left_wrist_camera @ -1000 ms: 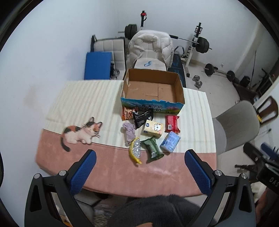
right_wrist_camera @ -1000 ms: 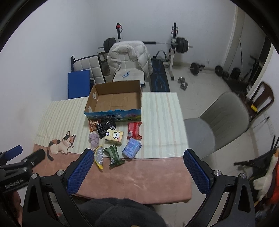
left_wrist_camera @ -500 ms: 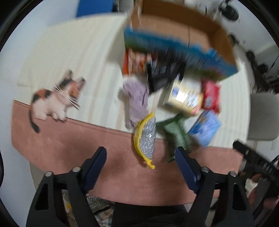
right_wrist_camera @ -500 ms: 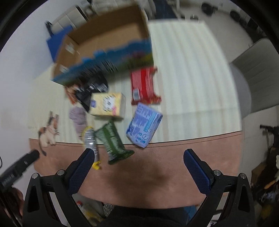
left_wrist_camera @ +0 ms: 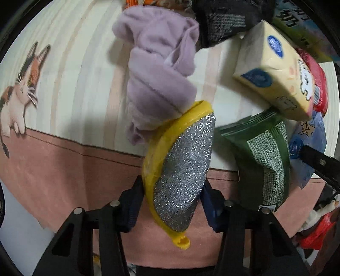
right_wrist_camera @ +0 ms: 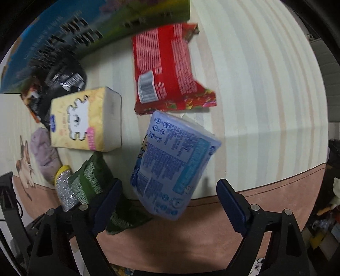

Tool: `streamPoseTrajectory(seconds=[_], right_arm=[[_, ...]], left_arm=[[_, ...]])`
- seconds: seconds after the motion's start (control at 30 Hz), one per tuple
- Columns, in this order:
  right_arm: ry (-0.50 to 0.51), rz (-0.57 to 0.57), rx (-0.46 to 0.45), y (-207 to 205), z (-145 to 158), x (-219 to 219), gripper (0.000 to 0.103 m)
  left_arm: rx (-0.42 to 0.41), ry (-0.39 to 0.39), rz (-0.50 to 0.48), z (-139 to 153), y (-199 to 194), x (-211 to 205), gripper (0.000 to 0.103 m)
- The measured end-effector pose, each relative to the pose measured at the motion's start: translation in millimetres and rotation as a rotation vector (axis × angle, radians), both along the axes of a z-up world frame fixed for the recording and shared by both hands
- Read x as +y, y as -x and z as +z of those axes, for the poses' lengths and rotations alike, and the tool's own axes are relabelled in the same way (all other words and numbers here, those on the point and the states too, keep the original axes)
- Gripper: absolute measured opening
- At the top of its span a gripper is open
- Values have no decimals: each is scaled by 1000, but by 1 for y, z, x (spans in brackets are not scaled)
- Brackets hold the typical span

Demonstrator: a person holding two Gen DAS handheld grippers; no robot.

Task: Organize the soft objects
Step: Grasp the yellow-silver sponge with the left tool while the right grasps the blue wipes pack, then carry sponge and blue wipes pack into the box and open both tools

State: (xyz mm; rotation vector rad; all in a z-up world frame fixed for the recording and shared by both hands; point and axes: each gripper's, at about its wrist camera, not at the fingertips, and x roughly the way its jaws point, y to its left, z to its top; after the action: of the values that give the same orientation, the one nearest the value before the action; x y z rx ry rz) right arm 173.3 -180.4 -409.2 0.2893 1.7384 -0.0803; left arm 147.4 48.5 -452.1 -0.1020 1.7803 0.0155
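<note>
In the left wrist view my left gripper [left_wrist_camera: 172,203] is shut on the near end of a yellow-rimmed silver glitter sponge [left_wrist_camera: 182,167] lying on the table. A lilac cloth [left_wrist_camera: 159,70] rests against the sponge's far end. In the right wrist view my right gripper [right_wrist_camera: 170,203] is open, its blue fingers [right_wrist_camera: 231,203] on either side of a blue tissue pack [right_wrist_camera: 172,161], not touching it. A yellow tissue pack [right_wrist_camera: 85,121], a red packet [right_wrist_camera: 167,70] and a green packet [right_wrist_camera: 93,180] lie around it.
The printed cardboard box [right_wrist_camera: 89,27] stands just beyond the items. A black packet [left_wrist_camera: 225,19] lies by the cloth. The tablecloth has a cat print [left_wrist_camera: 19,93] at the left and a pink border [right_wrist_camera: 212,225] along the near edge.
Both grippers have dropped from high above down to the table. The left one has closed on the sponge. The right one has come around the blue tissue pack, still open.
</note>
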Motion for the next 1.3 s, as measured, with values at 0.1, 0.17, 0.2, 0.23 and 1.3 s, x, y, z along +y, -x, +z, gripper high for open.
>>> streamPoseTrajectory(seconds=[0.1,0.17,0.2,0.23,1.3], right_arm=[[-11,-1,32,2,-20,3,66],[-16,3,14,4,-23,2,61],[-9,18,5,6,-21,3,55],[-2,38,-4,10,-19,3,52],[-212,247,-356,-136,190,-10,41]], left_arm=[[-15,-16,2,-3,8,1,43],[-21,-27,18,-2,14,5,42],[-25,-27,29,-1,18,7,42],[-29,-28,41,1,21,7,42],[-296,235,-34,207,-217,-38,42]])
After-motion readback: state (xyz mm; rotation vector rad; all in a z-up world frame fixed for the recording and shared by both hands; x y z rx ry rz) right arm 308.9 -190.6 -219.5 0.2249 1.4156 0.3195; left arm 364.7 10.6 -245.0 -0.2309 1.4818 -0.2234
